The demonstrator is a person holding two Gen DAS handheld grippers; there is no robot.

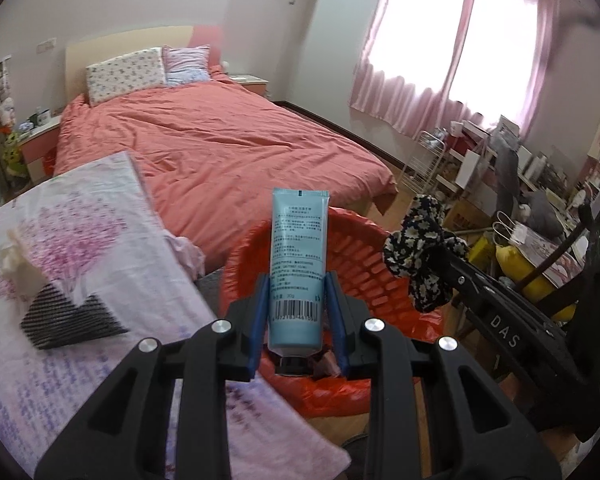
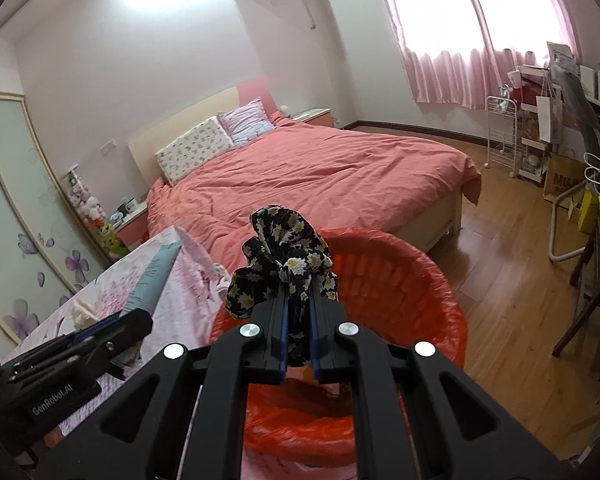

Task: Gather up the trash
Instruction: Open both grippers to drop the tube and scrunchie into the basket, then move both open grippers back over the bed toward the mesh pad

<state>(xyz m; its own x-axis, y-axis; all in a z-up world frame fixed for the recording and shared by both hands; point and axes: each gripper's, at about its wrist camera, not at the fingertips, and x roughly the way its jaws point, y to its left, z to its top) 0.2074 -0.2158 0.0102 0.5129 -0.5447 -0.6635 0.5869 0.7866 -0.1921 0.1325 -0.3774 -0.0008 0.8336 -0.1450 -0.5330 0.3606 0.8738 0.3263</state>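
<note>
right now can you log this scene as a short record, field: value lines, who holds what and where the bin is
left gripper: shut on blue tube, cap end toward the camera, crimped end up
right gripper: shut on floral scrunchie
bin: red basket lined with a red bag, on the wooden floor, below both grippers
tube position: over the bin's near rim
scrunchie position: over the bin's left side, not released
table: floral cloth, left of the bin
left on table: crumpled tissue, striped pouch
background: bed with a coral duvet

A pale blue tube (image 1: 298,264), cap end down, and a black daisy-print scrunchie (image 2: 282,264) are held above a red bin (image 2: 400,280) lined with a red bag.
</note>
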